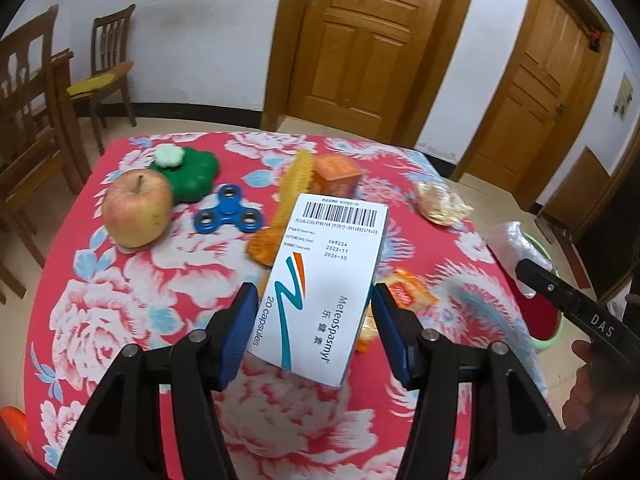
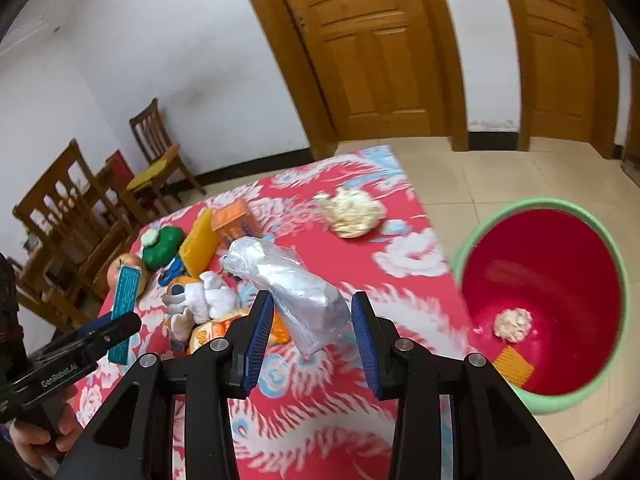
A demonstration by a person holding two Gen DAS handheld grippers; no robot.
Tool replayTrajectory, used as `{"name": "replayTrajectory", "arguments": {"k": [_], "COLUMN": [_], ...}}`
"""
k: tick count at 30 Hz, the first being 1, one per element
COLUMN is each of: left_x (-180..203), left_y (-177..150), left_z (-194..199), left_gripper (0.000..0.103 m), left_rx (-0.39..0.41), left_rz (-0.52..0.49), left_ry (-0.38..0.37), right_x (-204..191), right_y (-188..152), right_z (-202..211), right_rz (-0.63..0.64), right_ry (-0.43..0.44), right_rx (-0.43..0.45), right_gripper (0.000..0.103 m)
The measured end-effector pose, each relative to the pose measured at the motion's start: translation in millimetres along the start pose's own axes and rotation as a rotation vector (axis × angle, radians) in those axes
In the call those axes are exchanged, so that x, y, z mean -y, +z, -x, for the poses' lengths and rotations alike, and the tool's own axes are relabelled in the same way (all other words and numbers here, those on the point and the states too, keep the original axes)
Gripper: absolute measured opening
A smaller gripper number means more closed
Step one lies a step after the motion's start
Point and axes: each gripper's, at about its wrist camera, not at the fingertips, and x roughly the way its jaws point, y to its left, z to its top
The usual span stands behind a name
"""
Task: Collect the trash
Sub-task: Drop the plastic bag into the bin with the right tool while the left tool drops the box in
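Note:
My left gripper [image 1: 314, 300] is shut on a white medicine box [image 1: 320, 264], held tilted above the red flowered tablecloth [image 1: 120, 320]. The right wrist view shows the box's teal side [image 2: 126, 308] at the left. My right gripper [image 2: 312, 308] is shut on a crumpled silver wrapper [image 2: 288, 280], held above the table near its right edge. That wrapper [image 1: 512, 248] also shows at the right of the left wrist view. On the floor right of the table stands a bin, red inside, with a green rim [image 2: 600, 240]. In it lie a paper ball [image 2: 513, 324] and an orange piece [image 2: 514, 366].
On the table lie an apple [image 1: 136, 208], a green toy [image 1: 192, 172], a blue fidget spinner [image 1: 229, 210], a yellow strip [image 1: 294, 184], an orange box [image 1: 336, 174], a crumpled pale wad [image 2: 352, 212], orange snack wrappers [image 1: 408, 296] and a white toy figure [image 2: 204, 300]. Wooden chairs [image 1: 108, 48] stand at the left.

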Motion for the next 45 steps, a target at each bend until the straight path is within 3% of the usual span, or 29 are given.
{"name": "replayTrajectory", "arguments": {"k": [14, 29, 45], "left_x": [75.2, 164.1, 224.0], "left_y": [5.5, 8.9, 4.8], "left_z": [-6.6, -40.9, -91.2], "left_gripper": [0.059, 0.059, 0.059], "left_rx": [-0.039, -0.096, -0.164], "left_rz": [-0.107, -0.253, -0.357], "left_ry": [-0.1, -0.192, -0.246], "right_x": [84.5, 159.0, 182.6], "right_y": [-14.8, -25.9, -25.4], "right_z": [54.3, 55.5, 63.0], "right_rz": [-0.174, -0.316, -0.334], "right_ry": [-0.119, -0.227, -0.274], "right_rx": [0.078, 0.066, 0.093], "right_gripper": [0.042, 0.043, 0.043]}}
